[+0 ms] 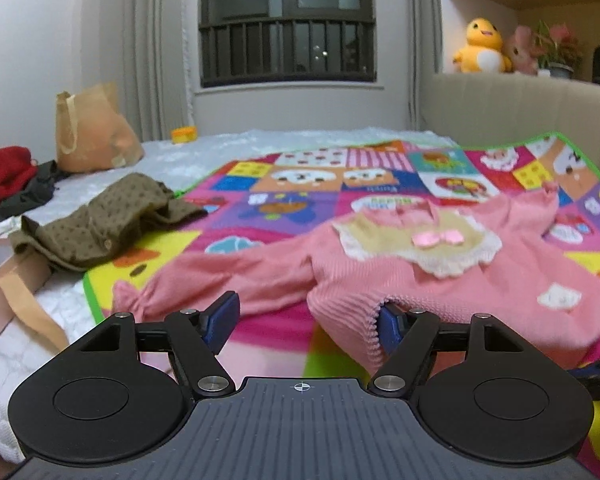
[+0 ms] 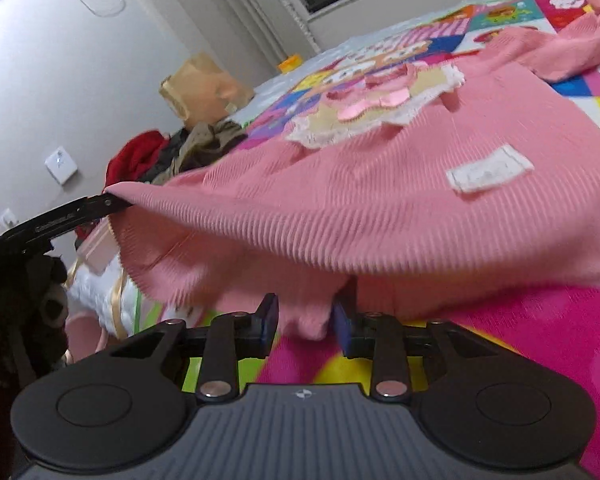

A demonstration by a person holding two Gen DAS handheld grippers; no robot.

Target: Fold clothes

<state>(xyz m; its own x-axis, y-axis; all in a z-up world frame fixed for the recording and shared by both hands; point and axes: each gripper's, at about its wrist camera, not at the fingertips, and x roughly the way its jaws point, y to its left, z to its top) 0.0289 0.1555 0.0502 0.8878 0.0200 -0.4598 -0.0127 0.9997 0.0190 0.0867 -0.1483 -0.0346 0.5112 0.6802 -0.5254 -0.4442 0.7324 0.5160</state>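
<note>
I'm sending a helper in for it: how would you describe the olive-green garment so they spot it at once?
Start at the bed with the colourful cartoon mat. The olive-green garment lies crumpled at the mat's left edge, partly on the white bedding. Unlike the pink sweater spread on the mat and the red clothing further left, it is dull green with small dark dots.

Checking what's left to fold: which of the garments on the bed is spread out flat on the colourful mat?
The pink sweater, laid open with its bow upward. The olive garment and red one sit crumpled at the side.
</note>
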